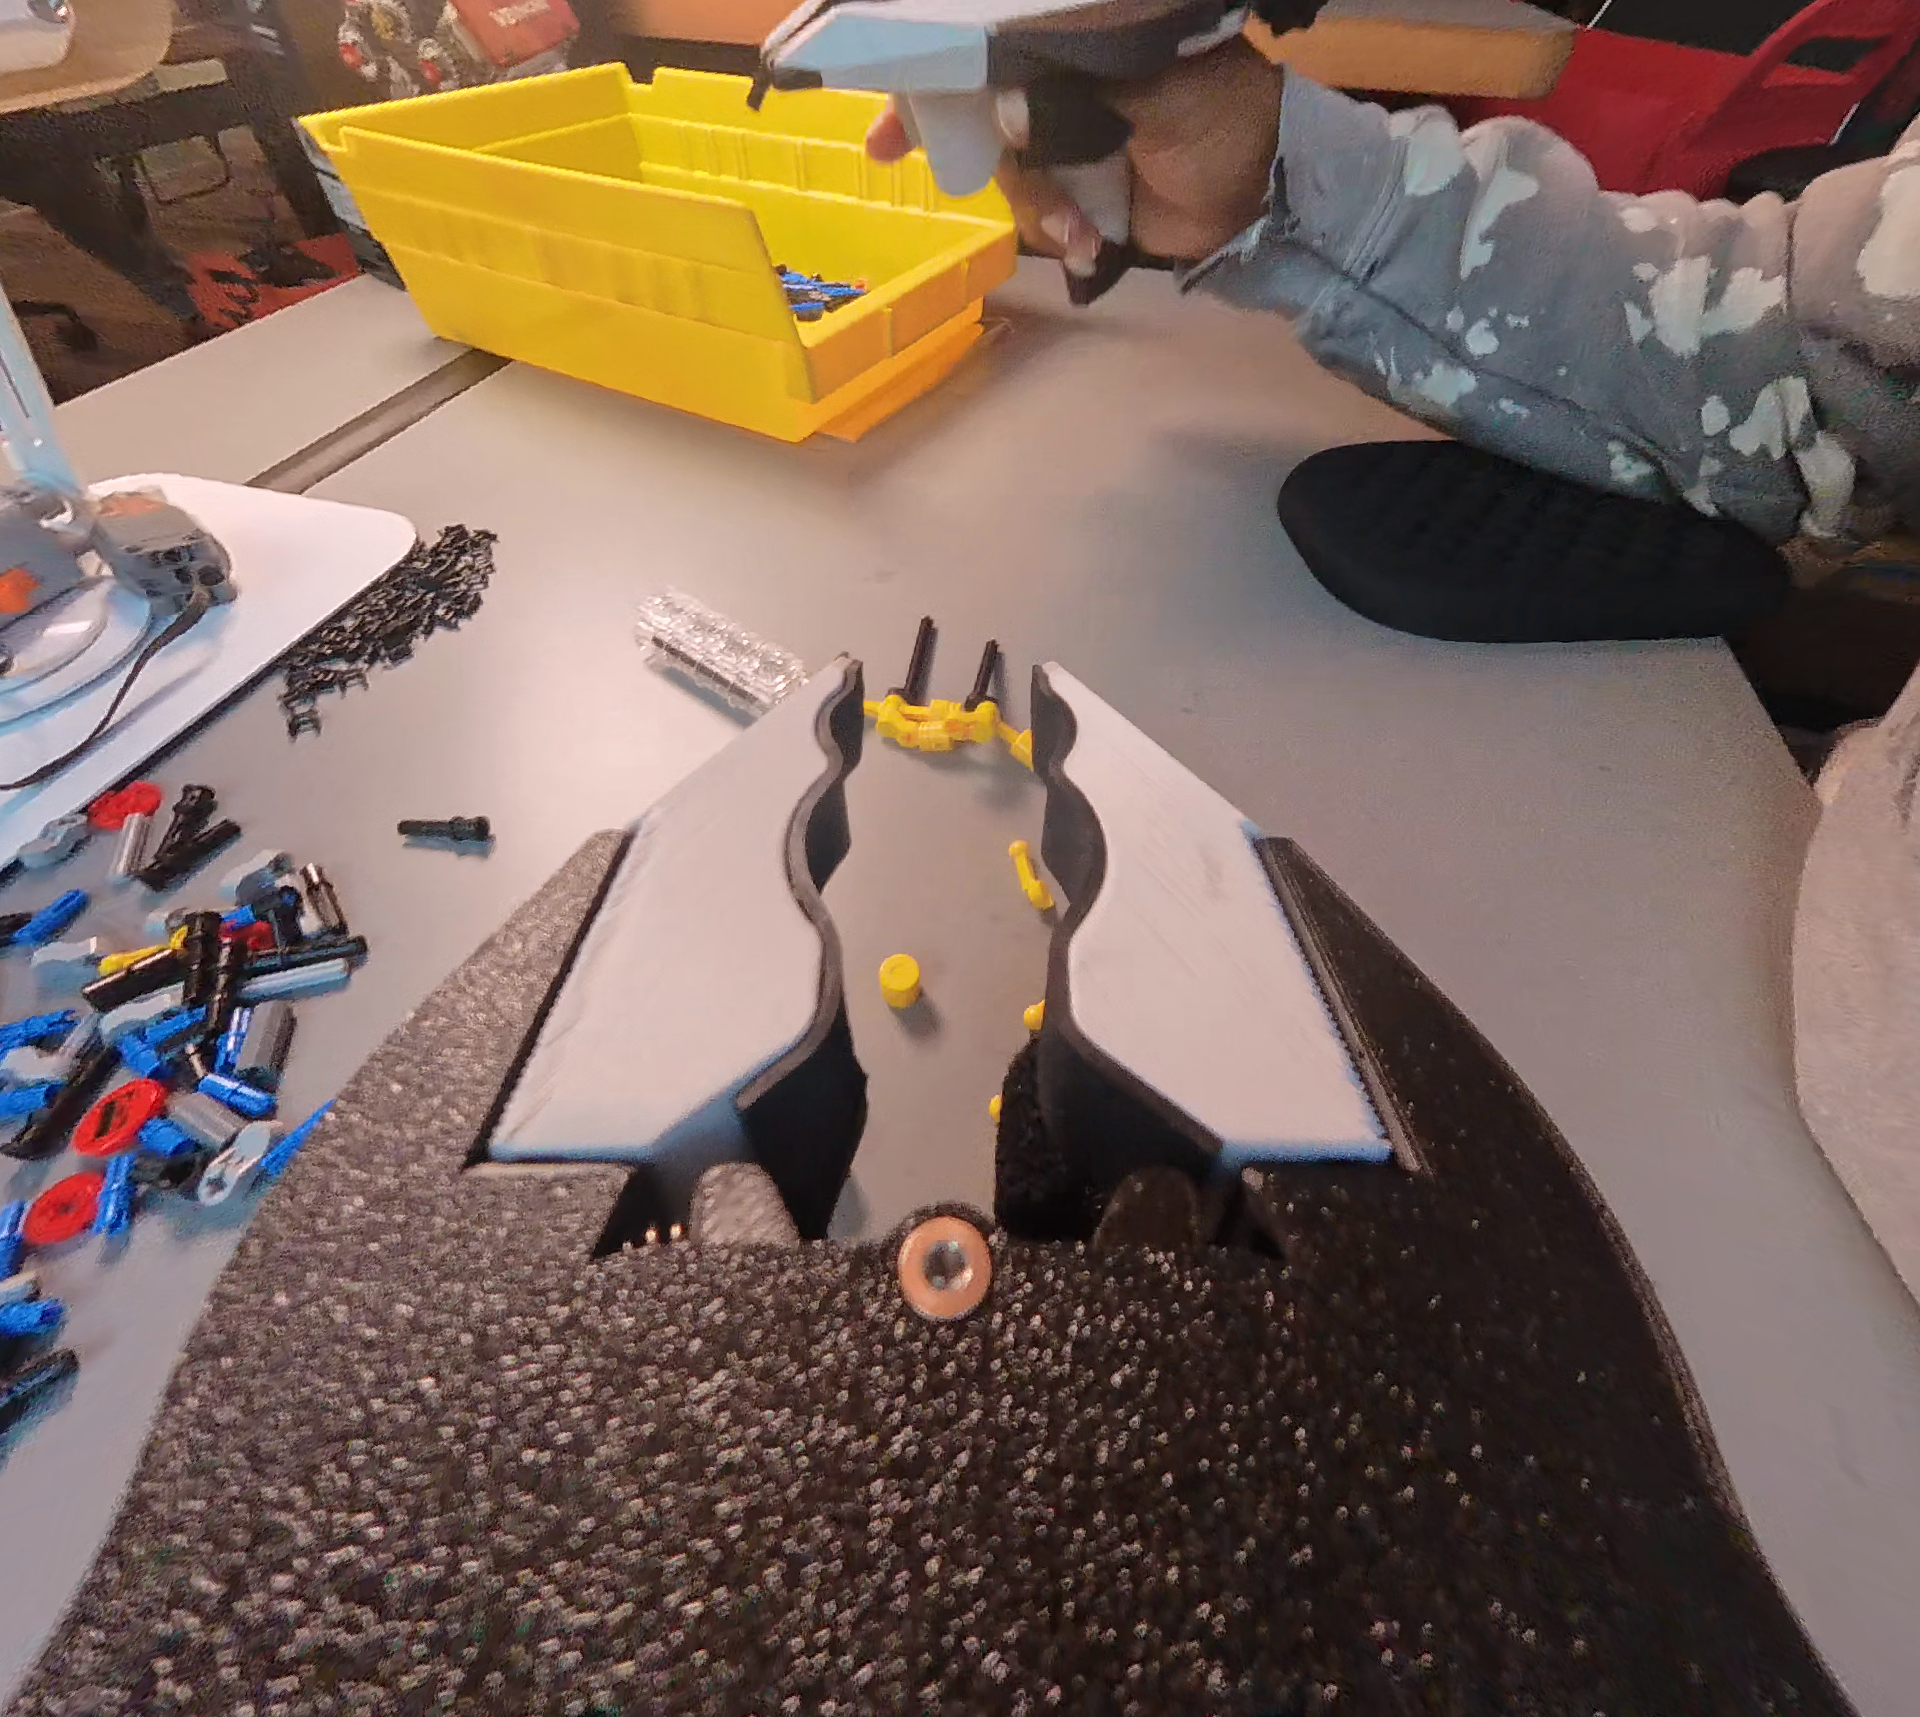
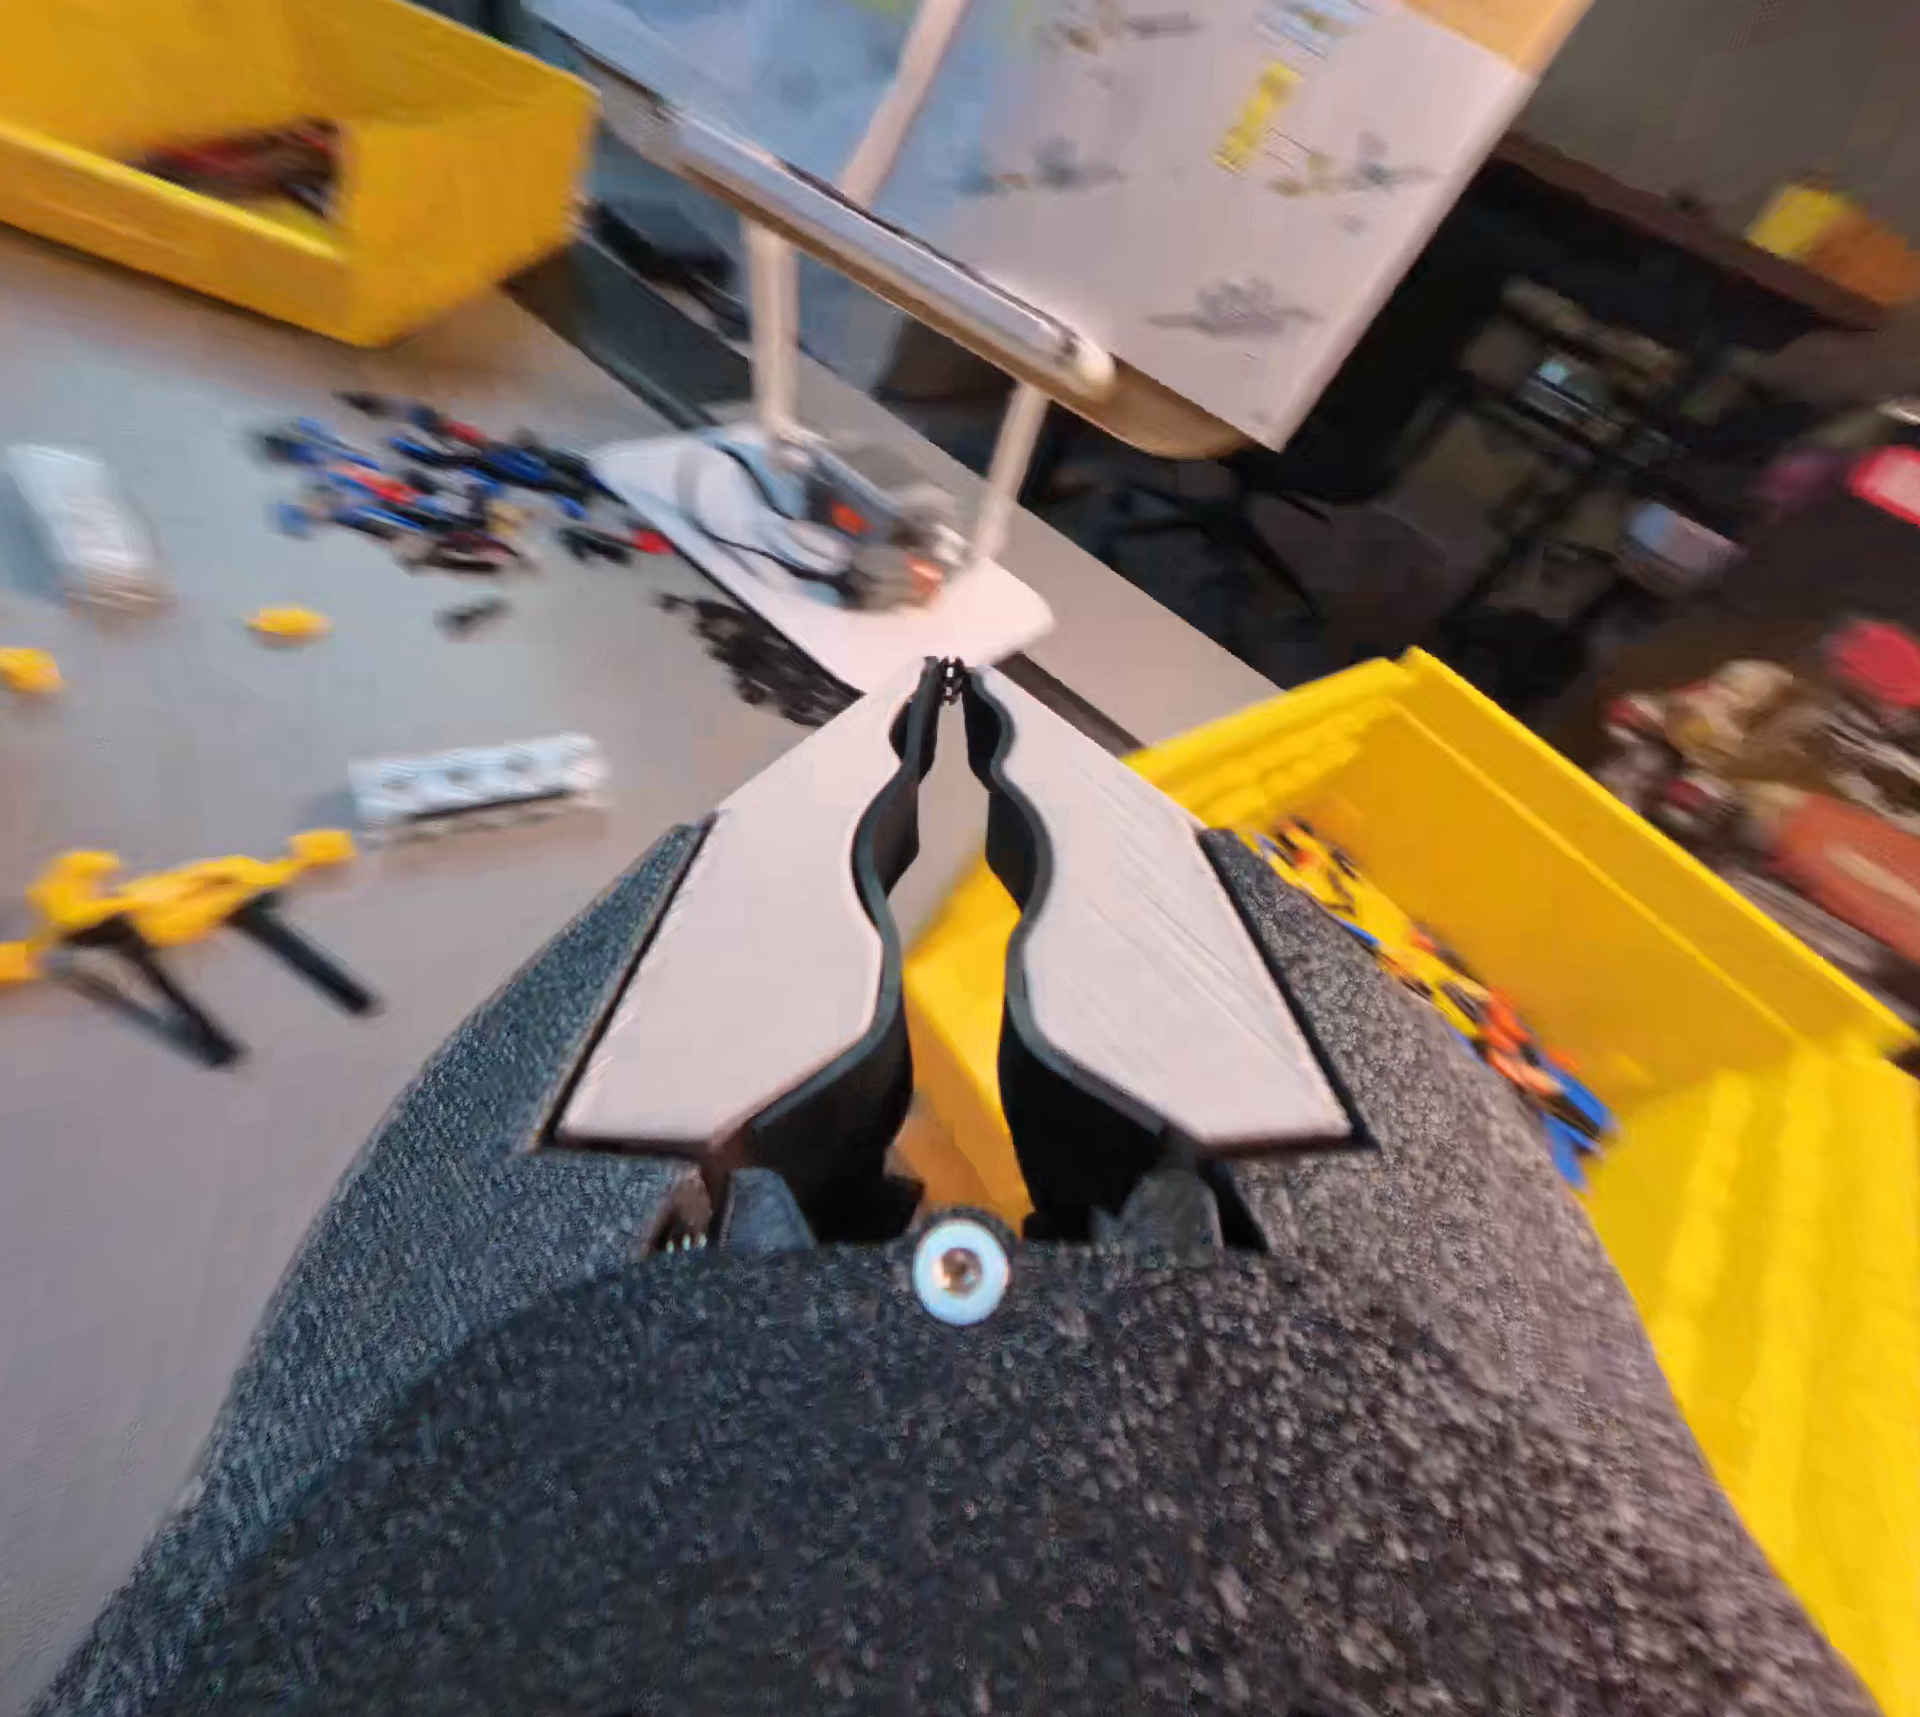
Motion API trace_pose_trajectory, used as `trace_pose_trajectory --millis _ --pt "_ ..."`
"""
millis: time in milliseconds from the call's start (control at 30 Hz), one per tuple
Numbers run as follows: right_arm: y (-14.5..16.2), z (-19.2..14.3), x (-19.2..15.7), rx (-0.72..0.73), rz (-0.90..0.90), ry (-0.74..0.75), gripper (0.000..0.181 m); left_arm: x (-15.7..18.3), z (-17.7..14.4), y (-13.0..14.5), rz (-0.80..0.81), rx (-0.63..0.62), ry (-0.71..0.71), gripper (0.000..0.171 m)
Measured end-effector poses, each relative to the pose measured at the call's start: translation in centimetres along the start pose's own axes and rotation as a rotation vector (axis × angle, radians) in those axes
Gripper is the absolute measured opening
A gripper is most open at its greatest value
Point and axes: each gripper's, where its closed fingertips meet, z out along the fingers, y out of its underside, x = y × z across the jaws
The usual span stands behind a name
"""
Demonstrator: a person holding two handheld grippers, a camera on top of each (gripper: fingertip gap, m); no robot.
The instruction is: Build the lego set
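While the right gripper point(image 2: 948, 675) is up over the yellow bin point(image 2: 1558, 919), pinched on a tiny black piece point(image 2: 950, 680), the left gripper point(image 1: 948, 680) sits spread and empty, with the yellow assembly point(image 1: 940, 720) at 12 o'clock, lying crosswise just past its tips.

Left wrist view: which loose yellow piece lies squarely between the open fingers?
The short yellow cylinder, alone on the grey table midway between the left hand-held gripper fingers. The yellow assembly with black pins lies beyond the tips.
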Motion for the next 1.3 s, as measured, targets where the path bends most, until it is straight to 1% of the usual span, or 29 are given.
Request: trace_pose_trajectory --millis 33,67,100,167,200,233,300,333,400,433,500,567,700,800,867,967,1067,1100,1167,1200,1300 --pt "2.1 -0.2 3.1 -0.1 -0.019 0.088 0.004 -0.3 0.0 0.3 0.001 -0.013 -0.012 0.032" --pt "4.4 -0.4 5.6 -0.211 -0.03 0.145 0.005 -0.4 -0.1 0.5 0.002 -0.022 -0.022 0.032" --pt "6.2 -0.5 7.7 -0.285 -0.038 0.204 0.004 -0.5 -0.1 0.7 0.001 -0.03 -0.024 0.032" --pt "9.3 -0.5 10.1 -0.404 -0.003 0.264 0.008 -0.6 0.0 0.8 -0.002 -0.037 -0.026 0.032" --pt "10.3 -0.6 11.0 -0.439 0.013 0.306 0.021 -0.7 -0.1 0.8 -0.002 -0.038 -0.031 0.032" --pt "10.6 -0.7 11.7 -0.448 0.015 0.338 0.032 -0.8 -0.1 0.8 -0.001 -0.039 -0.036 0.032" --pt "9.7 -1.0 12.0 -0.396 0.013 0.383 0.035 -1.0 -0.3 1.0 -0.005 -0.044 -0.049 0.032" --pt "8.9 -1.0 11.6 -0.357 0.012 0.371 0.038 -1.1 -0.4 1.2 -0.01 -0.047 -0.054 0.032" --pt "7.3 -1.2 9.6 -0.299 -0.011 0.28 0.039 -1.4 -0.5 1.5 -0.02 -0.054 -0.06 0.032" --pt "6.6 -1.3 7.7 -0.28 -0.032 0.185 0.037 -1.5 -0.6 1.5 -0.025 -0.056 -0.061 0.032" --pt "5.9 -1.6 2.2 -0.27 -0.047 -0.075 0.034 -1.7 -0.6 1.6 -0.036 -0.056 -0.061 0.032" --pt "6.0 -2.4 -4.0 -0.297 -0.047 -0.336 0.033 -1.7 -0.5 1.7 -0.044 -0.061 -0.057 0.032" --pt "6.6 -3.8 -13.0 -0.338 -0.024 -0.61 0.026 -1.6 -0.6 1.8 -0.038 -0.076 -0.063 0.032" --pt "7.1 -4.4 -17.7 -0.382 -0.029 -0.697 0.024 -1.5 -1.1 2.1 -0.033 -0.093 -0.077 0.032" --pt "7.4 -4.4 -19.6 -0.409 -0.04 -0.708 0.024 -1.5 -1.5 2.4 -0.022 -0.106 -0.094 0.032" --pt "7.3 -3.8 -21.7 -0.408 -0.02 -0.736 0.021 -1.4 -1.9 2.7 -0.023 -0.117 -0.099 0.032" --pt "7.7 -2.8 -23.0 -0.446 -0.033 -0.755 0.021 -1.2 -1.9 2.8 -0.027 -0.125 -0.087 0.032" --pt "7.5 -2.4 -23.2 -0.446 -0.04 -0.751 0.018 -1.1 -1.8 2.9 -0.026 -0.129 -0.082 0.032" --pt "7.7 -2.0 -23.1 -0.48 -0.063 -0.742 0.008 -0.9 -1.7 3.2 -0.018 -0.144 -0.077 0.032" --pt "7.8 -2.0 -23.1 -0.489 -0.09 -0.746 0.005 -0.9 -1.6 3.4 -0.014 -0.154 -0.078 0.032" --pt "7.7 -2.6 -23.6 -0.5 -0.102 -0.801 0.004 -1.0 -1.4 3.8 -0.018 -0.173 -0.091 0.033"
